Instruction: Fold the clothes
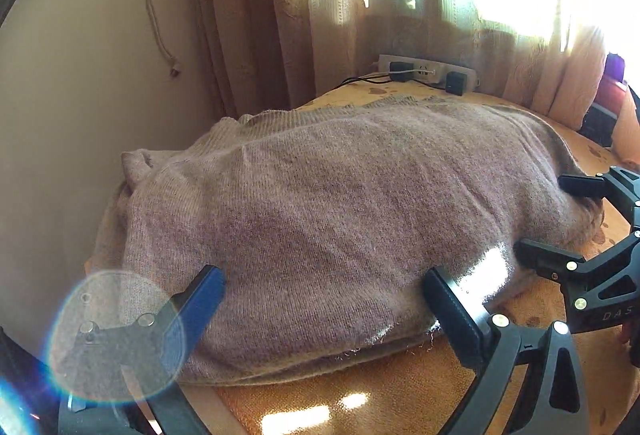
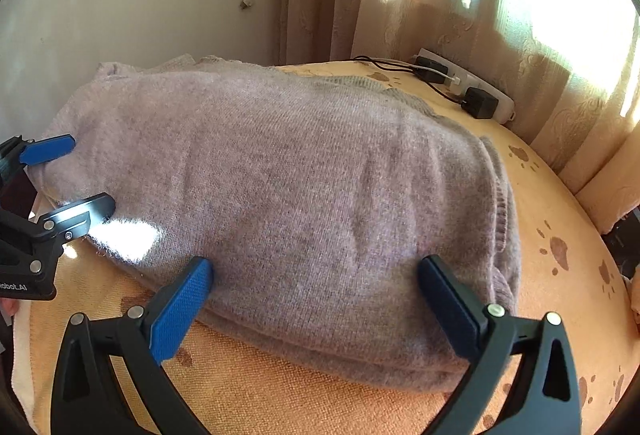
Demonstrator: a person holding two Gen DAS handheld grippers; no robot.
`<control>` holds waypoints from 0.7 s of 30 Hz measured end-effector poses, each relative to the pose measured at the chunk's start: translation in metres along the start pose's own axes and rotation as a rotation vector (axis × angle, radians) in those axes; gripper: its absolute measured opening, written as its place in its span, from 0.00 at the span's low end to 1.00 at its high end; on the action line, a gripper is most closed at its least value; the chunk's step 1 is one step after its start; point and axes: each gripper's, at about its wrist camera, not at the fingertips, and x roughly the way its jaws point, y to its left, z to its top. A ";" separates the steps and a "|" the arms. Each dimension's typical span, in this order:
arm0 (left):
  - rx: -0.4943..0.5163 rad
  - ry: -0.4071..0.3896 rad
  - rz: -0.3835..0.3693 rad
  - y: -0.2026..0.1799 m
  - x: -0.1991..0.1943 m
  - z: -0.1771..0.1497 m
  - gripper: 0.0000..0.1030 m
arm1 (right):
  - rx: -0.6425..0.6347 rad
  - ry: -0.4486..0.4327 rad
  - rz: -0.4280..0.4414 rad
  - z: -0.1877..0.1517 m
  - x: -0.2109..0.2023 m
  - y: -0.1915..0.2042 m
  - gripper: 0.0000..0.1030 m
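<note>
Both sets of jaws stand spread wide, gripping nothing: the left gripper (image 1: 324,295) and right gripper (image 2: 316,287) each straddle the near edge of the sweater (image 2: 280,195) at 6 o'clock, tips touching or just above the knit. That mauve sweater lies on the table (image 2: 320,395), under an orange paw-print cloth, seemingly already doubled into a thick layered rectangle; I judge at least one further fold remains. Bare cloth shows at 3 o'clock, giving room. Farther off, at 1 o'clock, a power strip (image 2: 472,91) with plugged cables sits near the curtain (image 2: 500,15), and a wall crowds 10 o'clock.
</note>
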 end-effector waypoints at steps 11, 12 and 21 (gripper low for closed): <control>0.009 0.017 0.017 -0.001 0.003 -0.002 0.99 | 0.001 0.001 -0.004 0.002 0.002 0.002 0.99; 0.007 0.018 0.015 -0.001 0.003 -0.002 0.99 | 0.001 0.000 -0.003 0.002 0.002 0.002 0.99; -0.003 0.027 -0.009 0.002 0.005 -0.002 0.99 | -0.018 -0.001 -0.027 0.002 0.000 0.006 1.00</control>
